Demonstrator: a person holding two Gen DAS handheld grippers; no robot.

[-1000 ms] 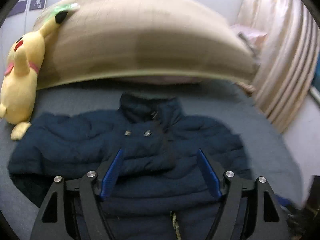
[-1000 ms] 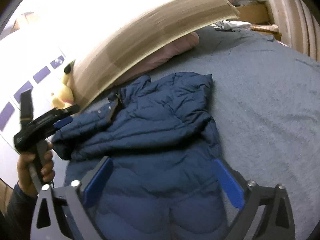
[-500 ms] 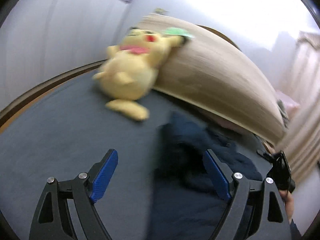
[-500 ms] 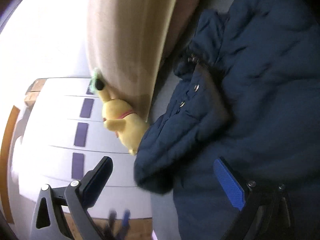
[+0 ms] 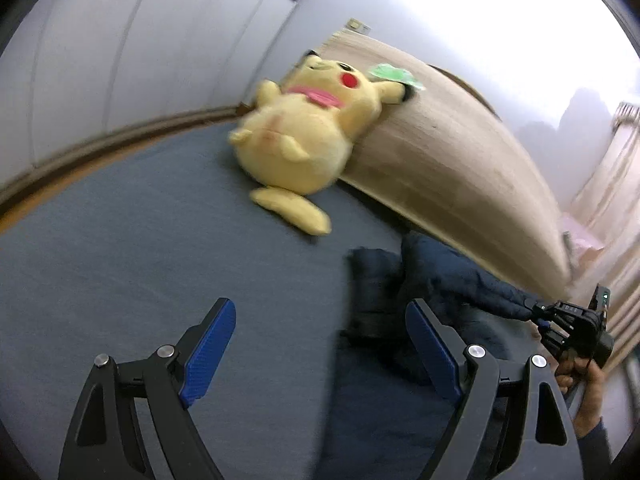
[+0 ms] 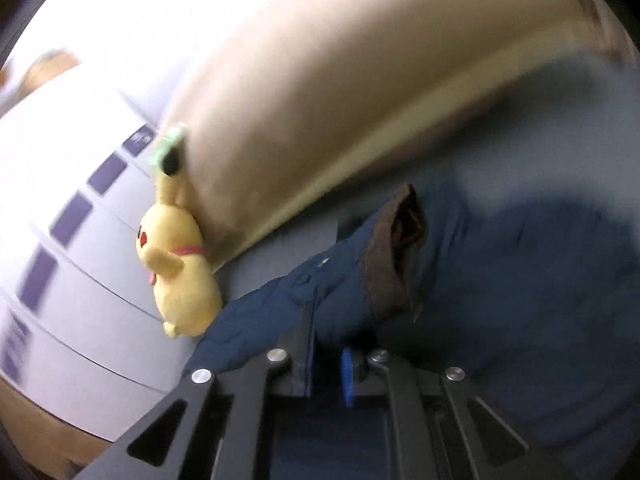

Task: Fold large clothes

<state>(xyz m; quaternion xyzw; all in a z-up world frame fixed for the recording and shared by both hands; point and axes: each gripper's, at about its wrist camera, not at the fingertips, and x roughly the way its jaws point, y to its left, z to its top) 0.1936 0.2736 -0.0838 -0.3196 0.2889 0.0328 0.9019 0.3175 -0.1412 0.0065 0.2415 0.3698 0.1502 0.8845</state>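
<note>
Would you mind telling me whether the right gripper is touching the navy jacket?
Touching: the right wrist view shows the right gripper with its jaws closed on a fold of the navy jacket.

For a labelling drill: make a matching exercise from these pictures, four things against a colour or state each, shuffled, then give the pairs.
Things:
1. plush toy
2. jacket
3. left tongs
4. right tongs

States:
A. shut on cloth
B. yellow, leaning on the headboard
C. open, nothing between them
D. navy, lying on the bed

Pairs: 1-B, 2-D, 3-C, 4-A
</note>
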